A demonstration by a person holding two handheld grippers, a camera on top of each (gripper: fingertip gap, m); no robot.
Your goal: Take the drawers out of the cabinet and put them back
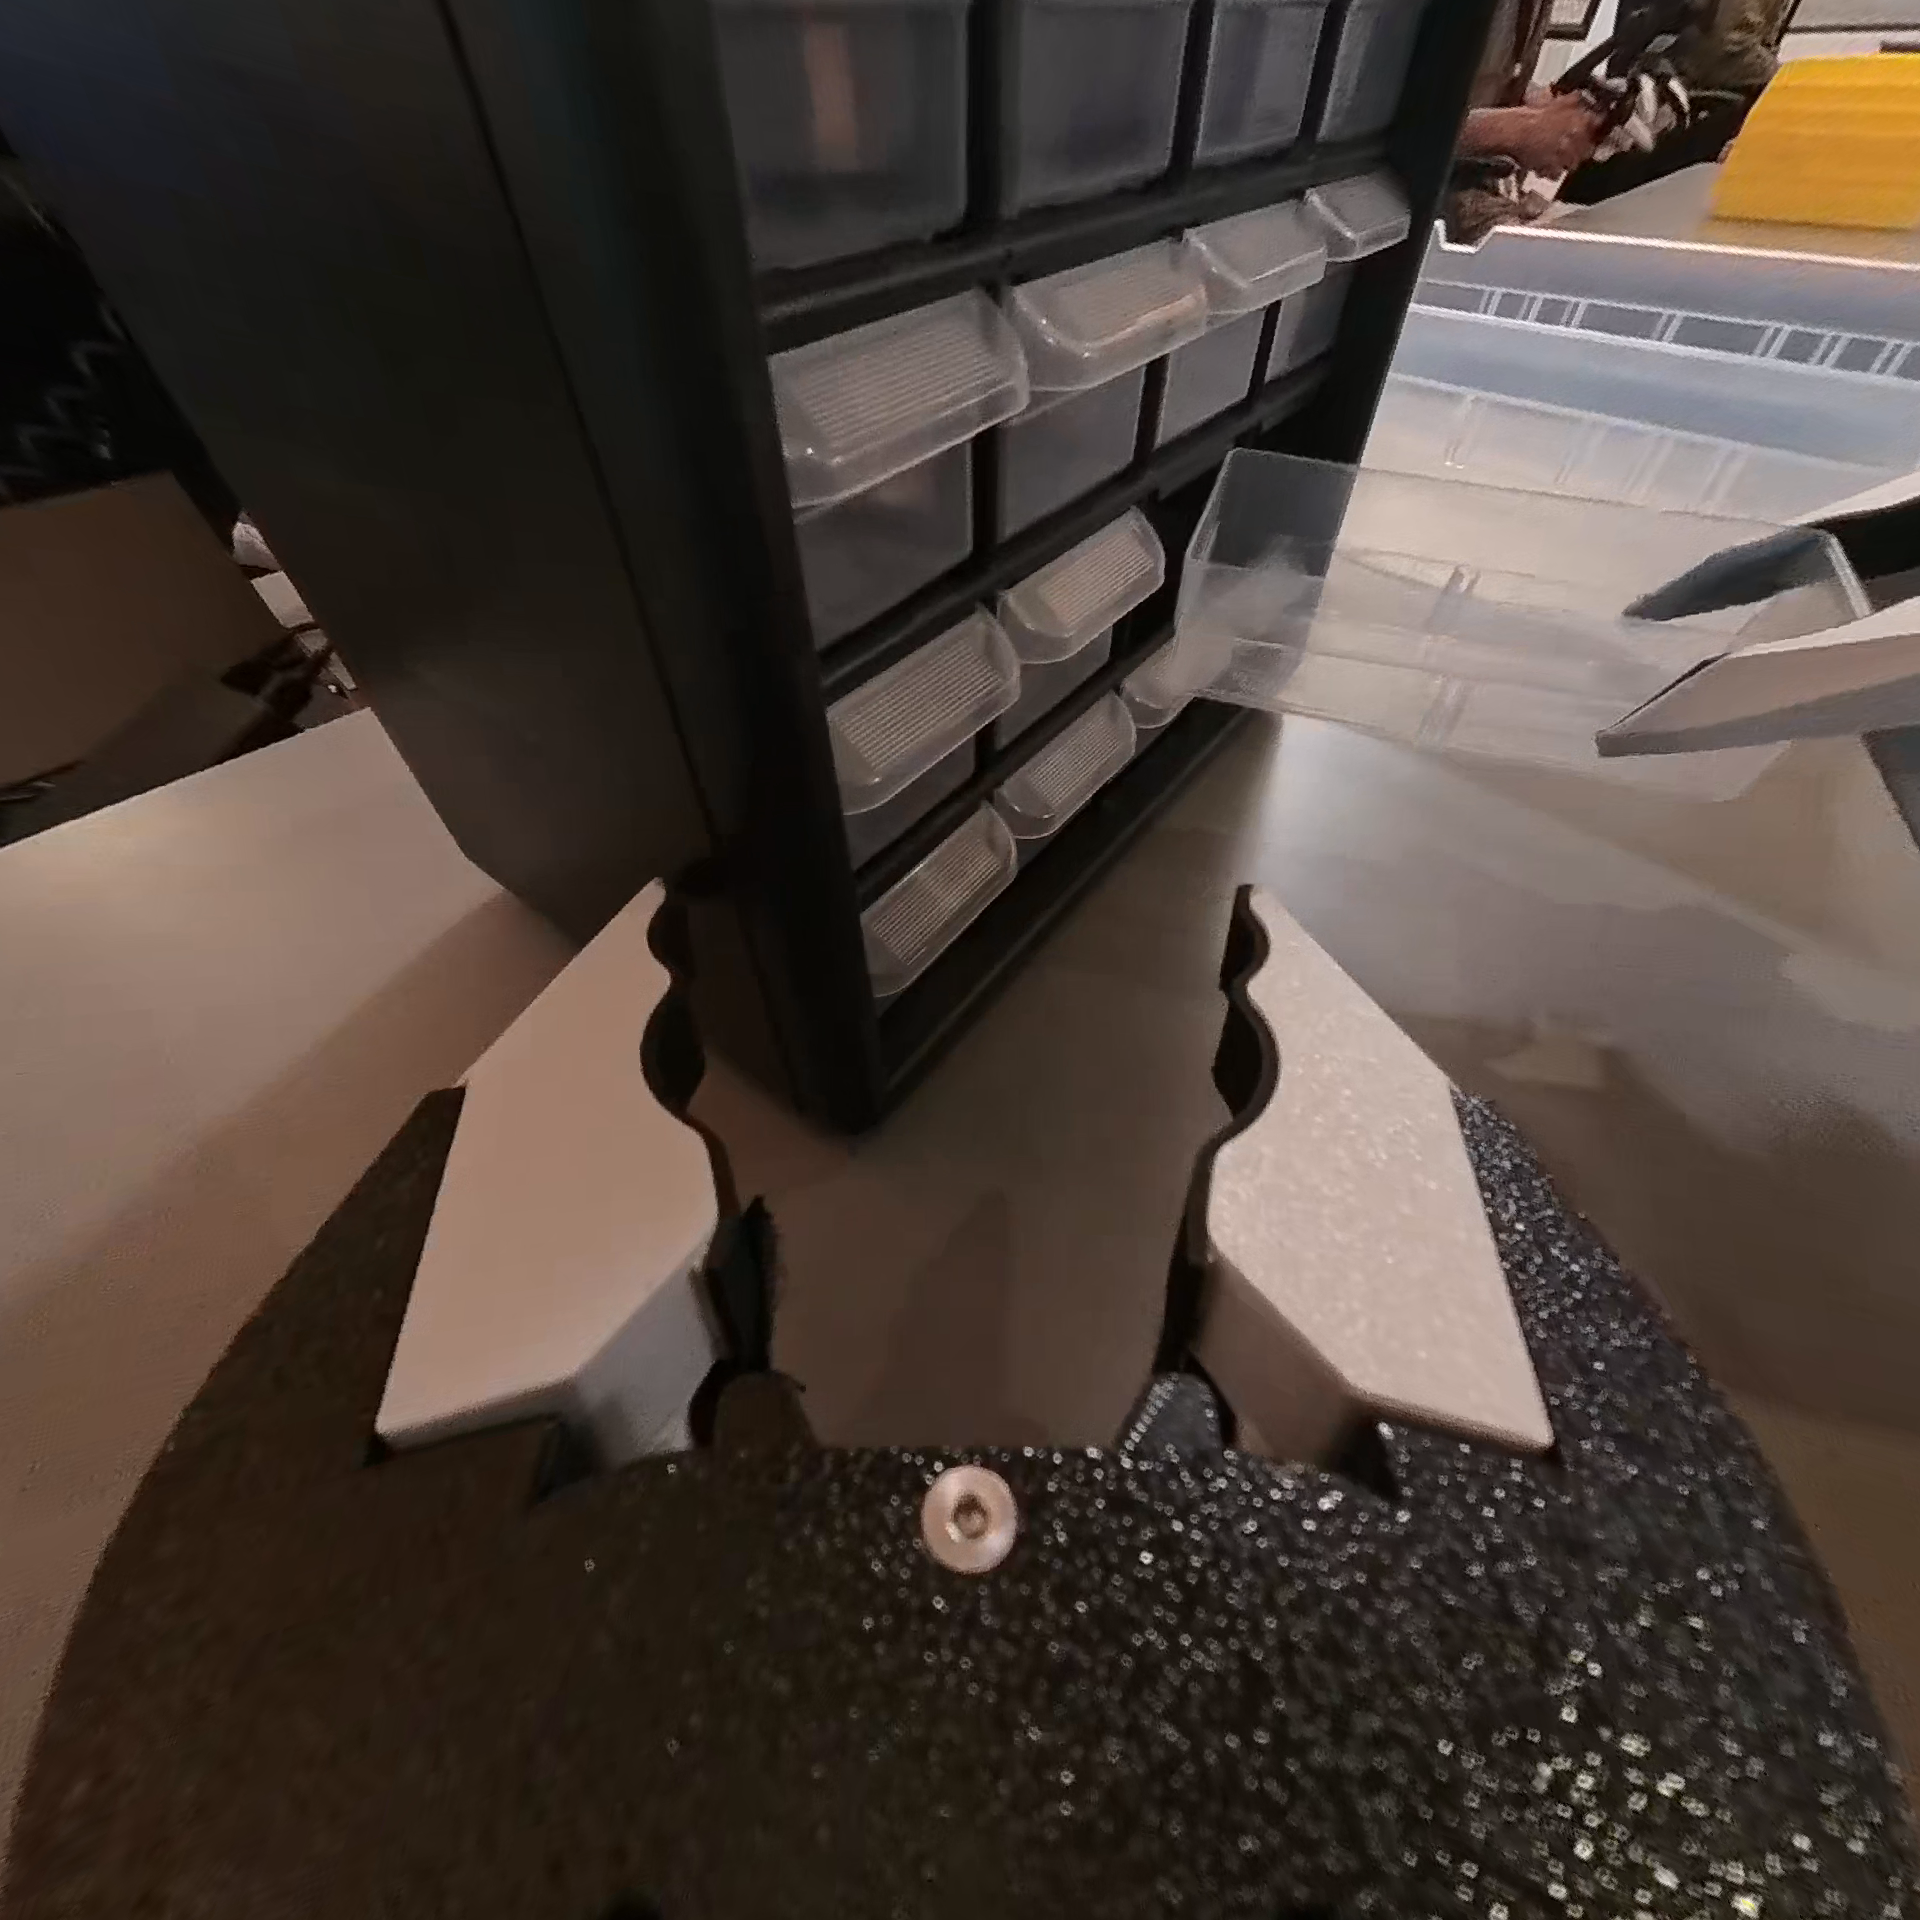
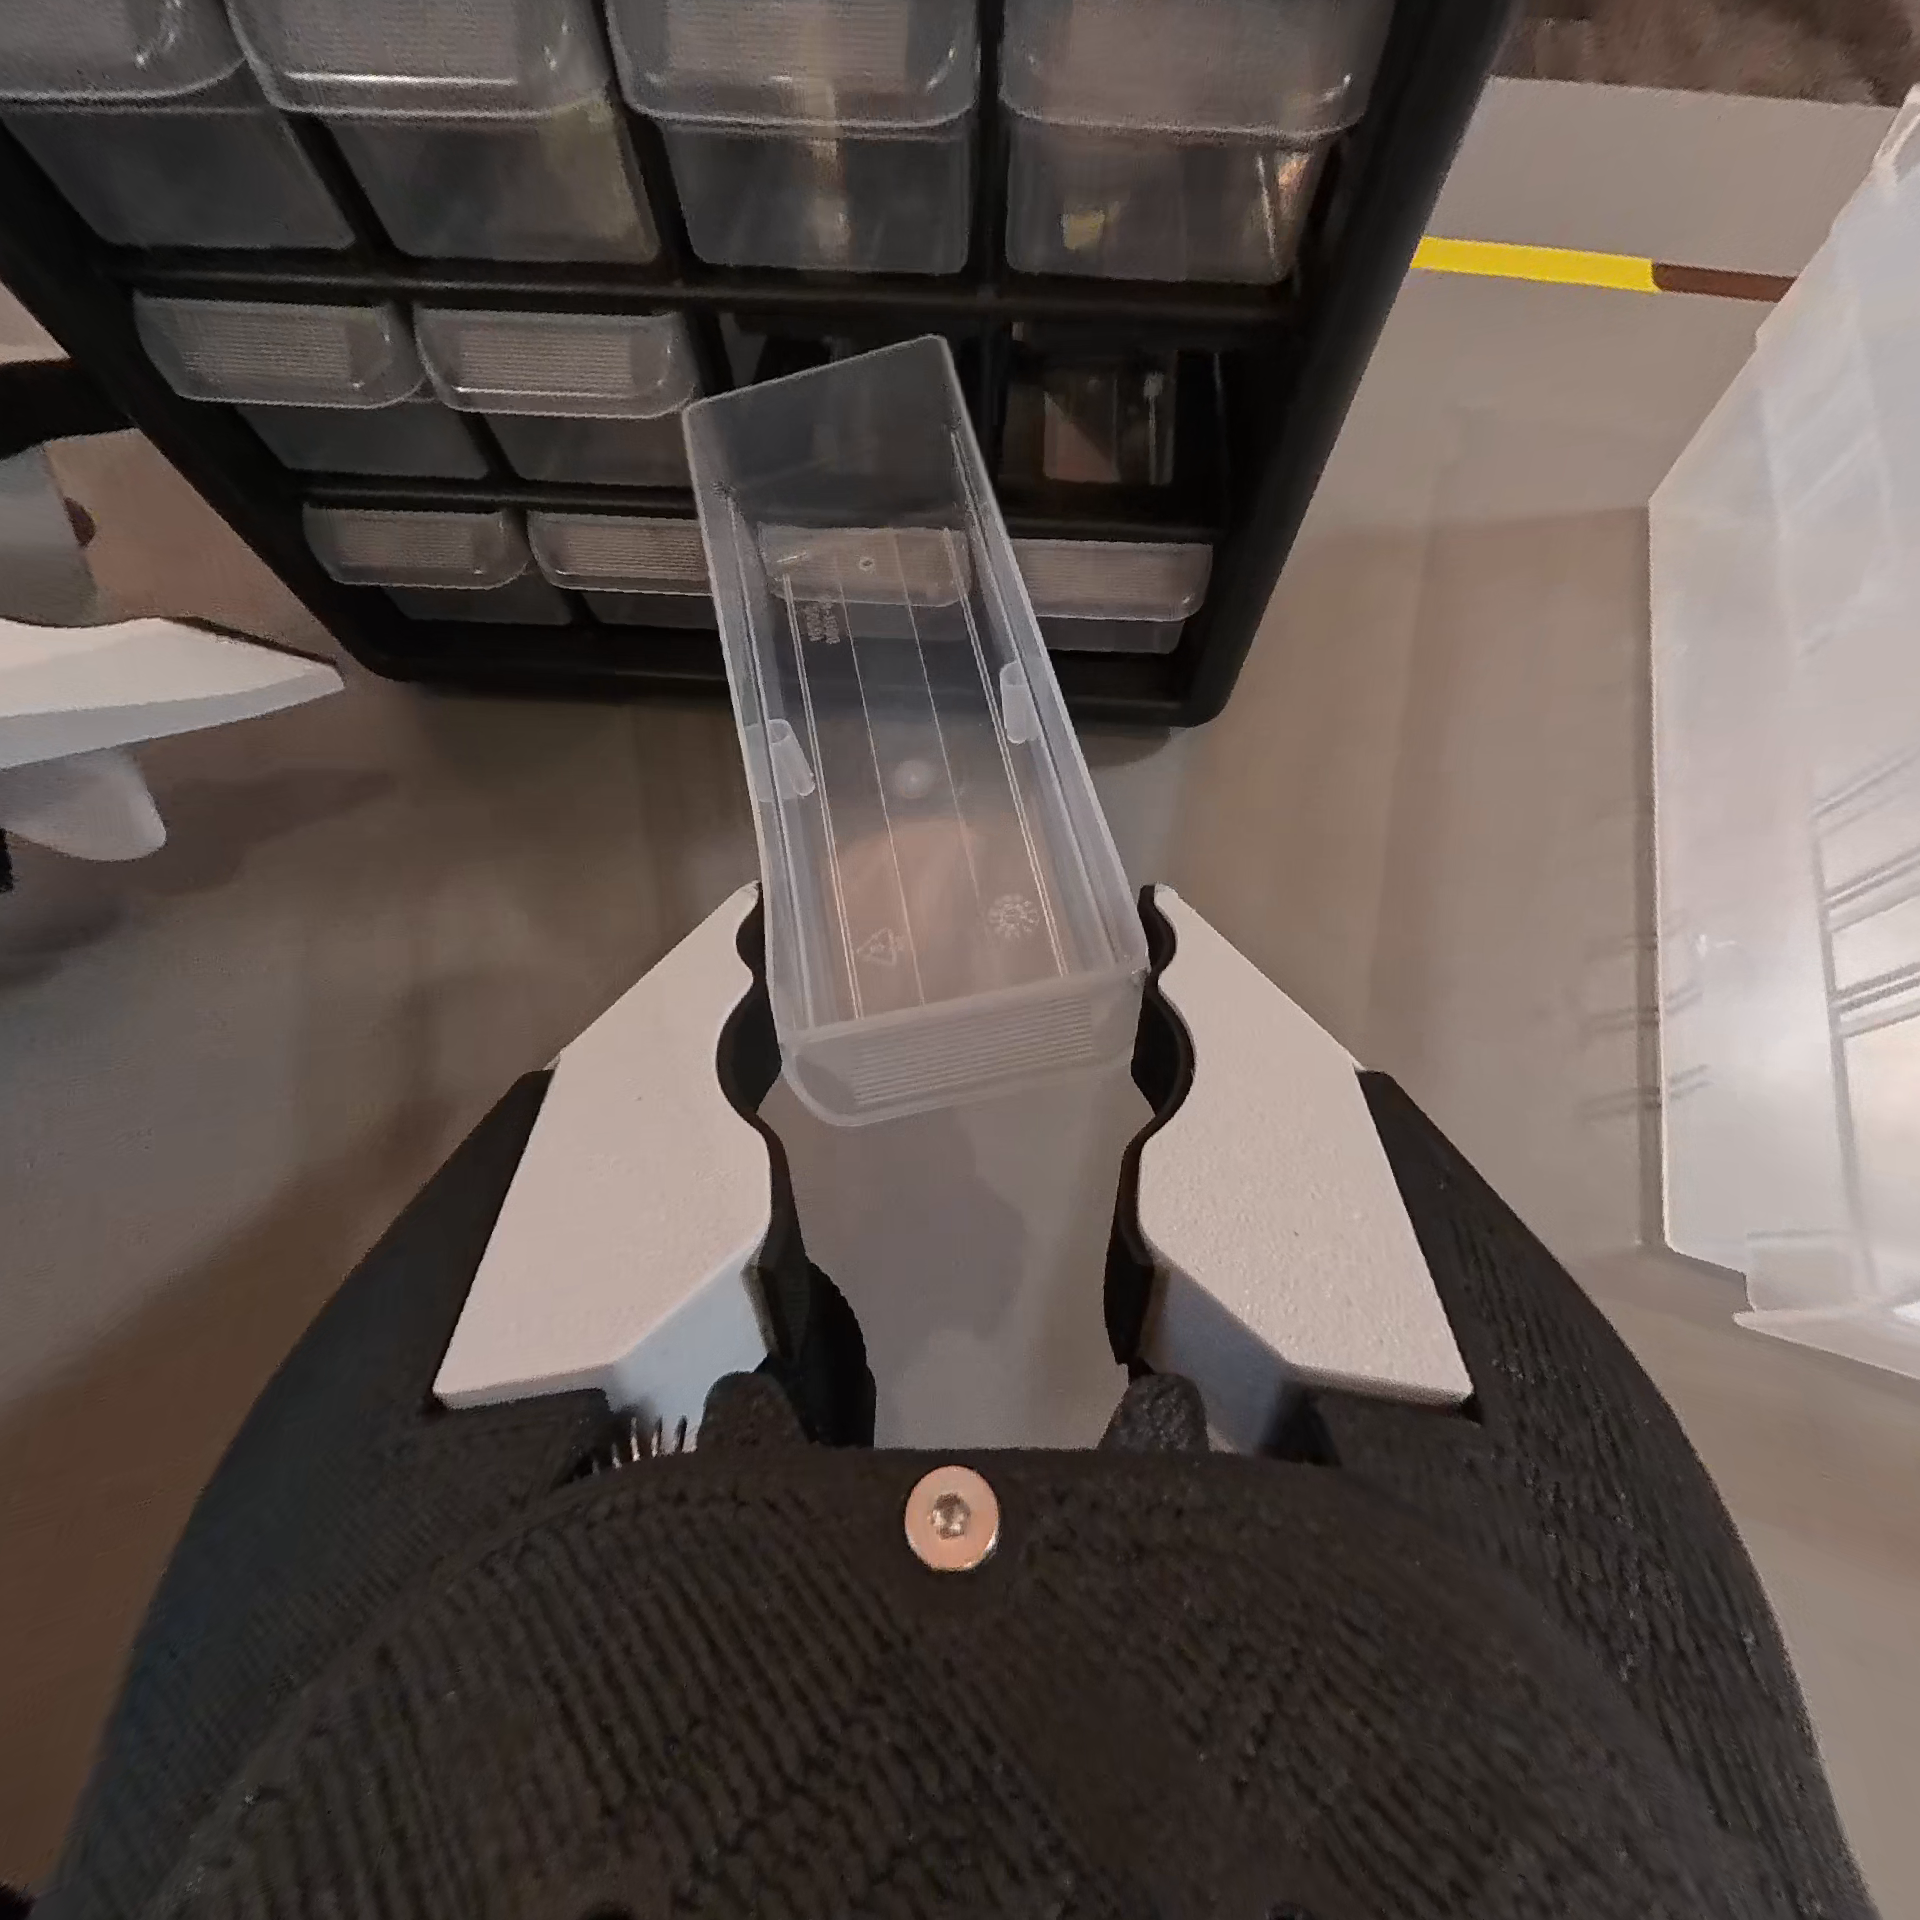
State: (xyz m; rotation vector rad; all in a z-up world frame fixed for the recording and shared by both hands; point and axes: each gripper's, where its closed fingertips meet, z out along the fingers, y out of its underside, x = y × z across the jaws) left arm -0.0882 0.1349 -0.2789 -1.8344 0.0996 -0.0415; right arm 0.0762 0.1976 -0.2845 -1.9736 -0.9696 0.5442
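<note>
A black cabinet (image 1: 582, 416) of small clear drawers stands on a grey table (image 1: 1351, 987). My right gripper (image 2: 951, 925) is shut on the front end of a clear empty drawer (image 2: 914, 810). It holds the drawer out of the cabinet (image 2: 1278, 520), tilted, with the back end close to an open slot (image 2: 1101, 416) in the second row from the bottom. The left wrist view shows that drawer (image 1: 1351, 623) and the right gripper (image 1: 1745, 665) at the right. My left gripper (image 1: 956, 925) is open and empty, straddling the cabinet's front left corner at its base.
A large clear plastic bin (image 2: 1787, 727) stands right of the cabinet and shows in the left wrist view (image 1: 1662, 416). A yellow block (image 1: 1818, 145) and a person's hands (image 1: 1538, 135) are far behind. Yellow tape (image 2: 1538, 265) marks the floor.
</note>
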